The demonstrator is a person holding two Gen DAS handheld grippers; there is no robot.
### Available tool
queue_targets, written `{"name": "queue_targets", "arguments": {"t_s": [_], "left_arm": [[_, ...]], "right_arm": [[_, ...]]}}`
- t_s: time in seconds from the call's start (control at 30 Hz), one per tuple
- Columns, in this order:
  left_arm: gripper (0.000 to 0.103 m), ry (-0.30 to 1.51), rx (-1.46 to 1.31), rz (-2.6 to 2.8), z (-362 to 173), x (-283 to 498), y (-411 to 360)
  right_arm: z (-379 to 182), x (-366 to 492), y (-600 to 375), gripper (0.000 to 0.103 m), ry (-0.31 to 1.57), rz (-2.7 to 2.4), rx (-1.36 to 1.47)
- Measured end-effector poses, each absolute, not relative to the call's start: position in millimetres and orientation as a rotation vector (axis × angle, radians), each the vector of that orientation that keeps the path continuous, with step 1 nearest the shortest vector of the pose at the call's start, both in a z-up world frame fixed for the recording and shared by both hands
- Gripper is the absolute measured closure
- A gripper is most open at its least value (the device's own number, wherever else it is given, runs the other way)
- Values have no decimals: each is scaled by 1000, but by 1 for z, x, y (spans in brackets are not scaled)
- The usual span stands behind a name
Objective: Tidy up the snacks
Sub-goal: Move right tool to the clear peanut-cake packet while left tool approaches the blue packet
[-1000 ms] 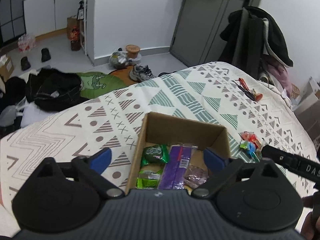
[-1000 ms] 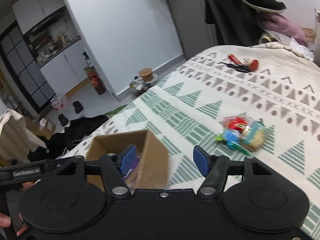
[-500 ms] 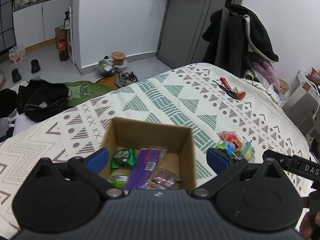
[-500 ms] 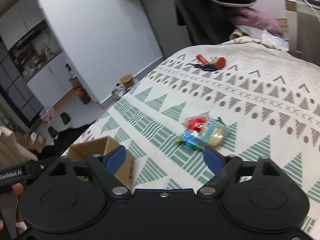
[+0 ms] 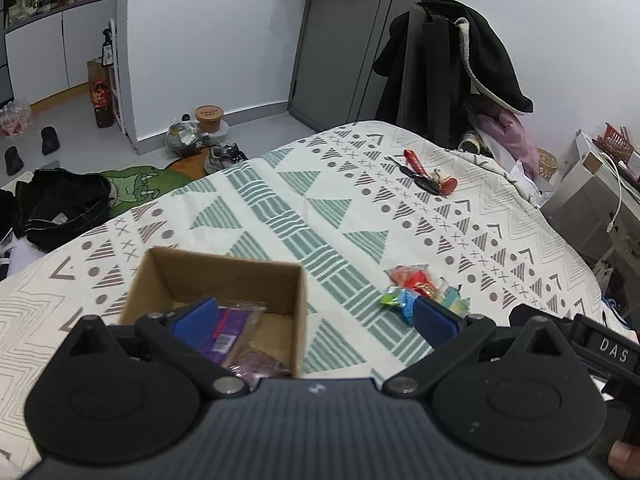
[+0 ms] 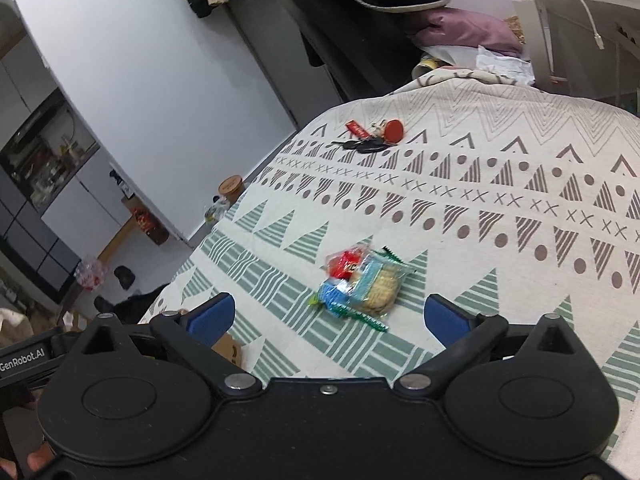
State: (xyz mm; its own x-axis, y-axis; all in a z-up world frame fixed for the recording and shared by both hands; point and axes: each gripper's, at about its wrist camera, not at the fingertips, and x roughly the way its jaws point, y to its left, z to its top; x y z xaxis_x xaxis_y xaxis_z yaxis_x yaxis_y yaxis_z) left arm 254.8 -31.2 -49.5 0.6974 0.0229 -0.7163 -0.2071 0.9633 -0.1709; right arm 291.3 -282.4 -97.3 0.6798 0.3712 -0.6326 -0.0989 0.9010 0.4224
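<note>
Bed (image 6: 500, 184) with a patterned cover, bearing a cardboard box (image 5: 224, 276) and, well apart from it, a small heap of loose snacks (image 6: 362, 282). Box already holding a purple packet (image 5: 228, 326) and a dark wrapped sweet beside it. Right gripper (image 6: 330, 314) aimed at the heap from just short of it, fingers (image 6: 442, 316) spreading, still opening, nothing between them, heap framed in the gap ahead. Left gripper (image 5: 316, 316) hanging over the near edge of the box, fingers (image 5: 198, 314) wide apart and empty, one over the box, the other towards the heap.

Step in hand, by the look of it: reaching for the next snack to carry to the box. Next move likely to call for lowering the right fingers around one packet only, the biscuit pack (image 6: 380, 286) on top being the easiest, then closing gently on crinkly, slippery wrapping. Keys (image 6: 370, 142) farther up the bed, no part of the job.
</note>
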Motion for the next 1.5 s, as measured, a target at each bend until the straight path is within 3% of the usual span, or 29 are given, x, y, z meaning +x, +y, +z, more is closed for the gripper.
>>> {"name": "queue_targets", "arguments": {"t_s": [0.87,0.97,1.13,1.5], "left_arm": [[3,775,-320,43,-106,338,-85],[14,784,-344,38,-116,348,-84],[44,829,-384,49,-139,364,-80],[51,869,-416,69,-164,385,-75]], "right_arm": [[-159,372,-311,5,862,174,477],[-168,379,-307,7,880,172,470],[-184,388,-295,13,913,176,437],[-203,405,-275,17,944,173,405]]}}
